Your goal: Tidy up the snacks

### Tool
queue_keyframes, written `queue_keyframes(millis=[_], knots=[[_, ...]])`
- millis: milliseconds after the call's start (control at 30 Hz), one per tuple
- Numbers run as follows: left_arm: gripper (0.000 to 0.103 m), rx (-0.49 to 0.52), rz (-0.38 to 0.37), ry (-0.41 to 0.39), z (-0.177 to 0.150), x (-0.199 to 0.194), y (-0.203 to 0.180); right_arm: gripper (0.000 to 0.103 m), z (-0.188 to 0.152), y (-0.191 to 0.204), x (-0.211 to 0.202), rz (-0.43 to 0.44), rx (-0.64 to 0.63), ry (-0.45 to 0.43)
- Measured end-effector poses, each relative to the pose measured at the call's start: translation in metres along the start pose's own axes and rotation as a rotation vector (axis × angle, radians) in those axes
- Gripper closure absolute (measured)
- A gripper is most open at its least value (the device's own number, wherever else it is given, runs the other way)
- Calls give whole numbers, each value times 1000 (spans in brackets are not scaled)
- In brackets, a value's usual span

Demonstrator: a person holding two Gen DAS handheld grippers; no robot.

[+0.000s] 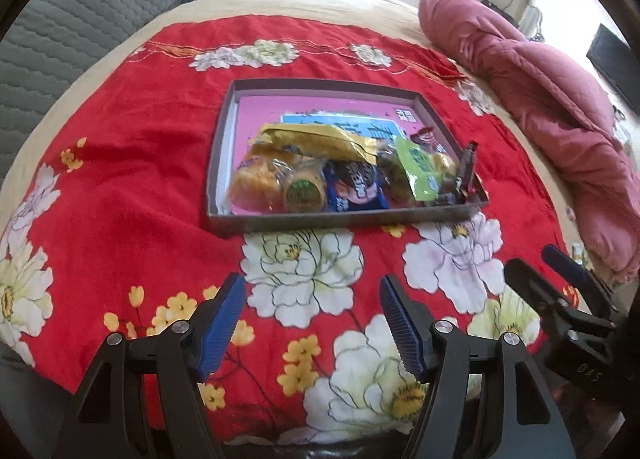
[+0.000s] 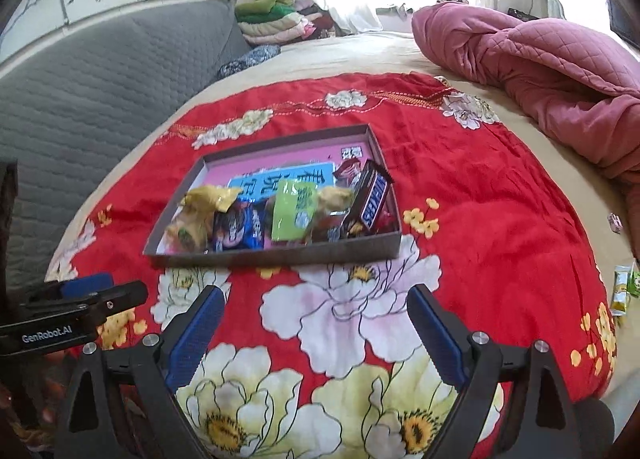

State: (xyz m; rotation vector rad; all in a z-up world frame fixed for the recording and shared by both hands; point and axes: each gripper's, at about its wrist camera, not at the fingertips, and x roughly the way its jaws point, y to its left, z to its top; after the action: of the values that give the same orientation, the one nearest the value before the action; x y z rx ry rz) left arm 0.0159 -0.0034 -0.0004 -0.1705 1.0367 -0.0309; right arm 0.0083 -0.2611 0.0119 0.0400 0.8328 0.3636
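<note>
A bed (image 2: 360, 55) is covered by a red floral cloth (image 2: 480, 195), on which a shallow box (image 2: 280, 255) is seen, packed with snacks: a yellow bag (image 1: 320, 141), a green packet (image 2: 294, 211), a blue cookie pack (image 2: 240, 231) and a bar marked "SNICKERS" (image 2: 372, 199). The bar is propped against the box wall and could be tipped out by a nudge. "GenRobot.AI" is read on the left claw (image 1: 312, 323), which is spread and empty, as is the right claw (image 2: 316, 331).
</note>
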Motion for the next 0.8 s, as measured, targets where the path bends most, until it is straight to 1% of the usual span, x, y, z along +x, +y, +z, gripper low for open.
queue_keyframes(millis=[100,433,800], knots=[[32,7,-11,-2,-2,-2,-2,10,-4,3,-1,-11,-9,11],[32,13,-6,-6,-5,-10,-3,10,-10,6,-5,-29,-22,35],[32,0,12,-14,-6,-14,2,10,-9,8,-13,-45,-27,1]])
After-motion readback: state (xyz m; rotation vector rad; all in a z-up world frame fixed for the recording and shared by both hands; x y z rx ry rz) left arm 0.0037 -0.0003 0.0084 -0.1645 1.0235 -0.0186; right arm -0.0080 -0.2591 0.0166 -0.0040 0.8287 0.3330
